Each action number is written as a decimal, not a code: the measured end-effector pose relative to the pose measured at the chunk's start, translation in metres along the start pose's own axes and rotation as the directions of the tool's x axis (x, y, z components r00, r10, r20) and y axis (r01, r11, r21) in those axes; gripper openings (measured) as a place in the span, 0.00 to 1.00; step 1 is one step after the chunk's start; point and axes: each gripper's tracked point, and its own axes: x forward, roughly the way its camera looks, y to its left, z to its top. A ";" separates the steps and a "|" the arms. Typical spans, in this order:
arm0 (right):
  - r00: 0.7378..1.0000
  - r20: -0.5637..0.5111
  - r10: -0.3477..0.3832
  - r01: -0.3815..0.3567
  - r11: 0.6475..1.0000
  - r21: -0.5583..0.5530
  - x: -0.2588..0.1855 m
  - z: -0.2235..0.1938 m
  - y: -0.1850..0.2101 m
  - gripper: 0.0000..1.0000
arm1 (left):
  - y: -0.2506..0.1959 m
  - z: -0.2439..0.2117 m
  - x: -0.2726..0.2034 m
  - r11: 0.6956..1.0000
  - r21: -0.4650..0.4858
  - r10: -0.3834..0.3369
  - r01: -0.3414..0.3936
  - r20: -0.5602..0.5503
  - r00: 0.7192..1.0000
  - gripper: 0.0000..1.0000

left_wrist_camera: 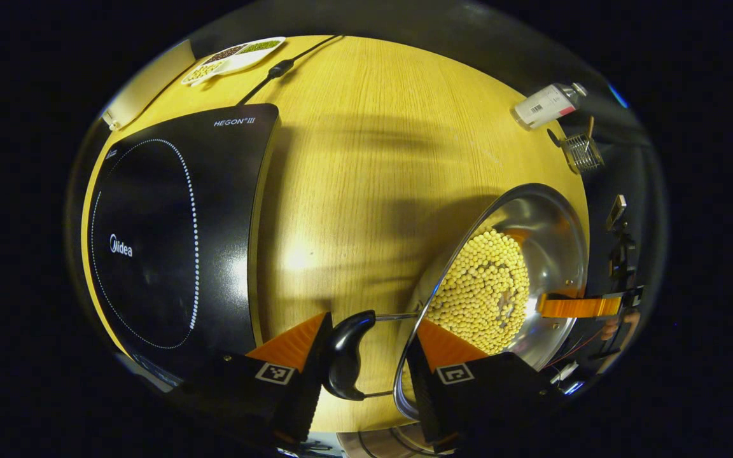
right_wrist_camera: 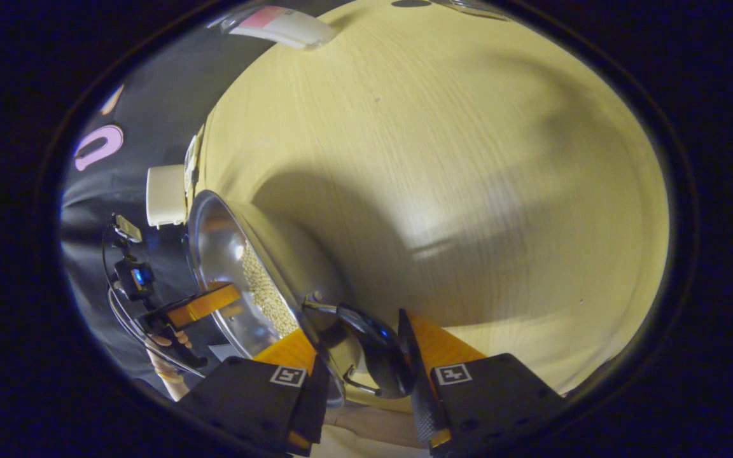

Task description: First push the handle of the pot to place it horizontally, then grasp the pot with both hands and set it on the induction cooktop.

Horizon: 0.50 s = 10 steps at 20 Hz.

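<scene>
While the steel pot (left_wrist_camera: 535, 254) sits at the lower right of the left gripper view, heaped with small pale yellow beans (left_wrist_camera: 484, 292), the left gripper (left_wrist_camera: 366, 359) at the bottom centre has its fingers spread on either side of the pot's black side handle (left_wrist_camera: 346, 359); the handle lies in the gap, and whether either finger presses on it cannot be told. The induction cooktop (left_wrist_camera: 175, 235) fills the left of that frame on the wooden table (left_wrist_camera: 366, 159), well apart from the pot. A divided dish of beans (left_wrist_camera: 233, 57) lies at the upper left, a bottle (left_wrist_camera: 548, 105) and a small wire basket (left_wrist_camera: 583, 152) at the upper right. In the right gripper view, the pot (right_wrist_camera: 226, 254) shows at the lower left with the beans (right_wrist_camera: 265, 296) inside, and the right gripper (right_wrist_camera: 366, 369) at the bottom centre stands open around the opposite black handle (right_wrist_camera: 376, 356), which lies close against one finger. The left gripper (right_wrist_camera: 204, 305), held by a hand (right_wrist_camera: 163, 356), appears beyond the pot's far rim.
</scene>
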 end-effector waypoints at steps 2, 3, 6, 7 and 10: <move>1.000 0.014 -0.014 0.014 1.000 0.003 0.000 0.000 0.000 0.53 | 0.000 0.000 -0.001 1.000 0.001 -0.001 0.001 0.008 1.000 0.66; 0.999 0.024 -0.023 0.023 1.000 -0.004 -0.001 0.002 -0.001 0.53 | 0.000 0.000 0.000 1.000 -0.004 -0.002 0.002 0.013 1.000 0.66; 0.996 0.070 -0.048 0.050 0.998 -0.029 -0.001 0.006 -0.003 0.50 | -0.001 -0.001 -0.001 1.000 0.000 0.000 0.000 0.019 1.000 0.66; 0.995 0.081 -0.057 0.060 0.998 -0.037 -0.001 0.006 -0.005 0.52 | -0.002 -0.001 -0.001 1.000 0.004 0.004 -0.004 0.021 1.000 0.66; 0.992 0.101 -0.070 0.076 0.996 -0.053 0.000 0.006 -0.005 0.55 | -0.005 0.000 -0.003 0.998 0.047 0.027 -0.029 0.039 0.999 0.64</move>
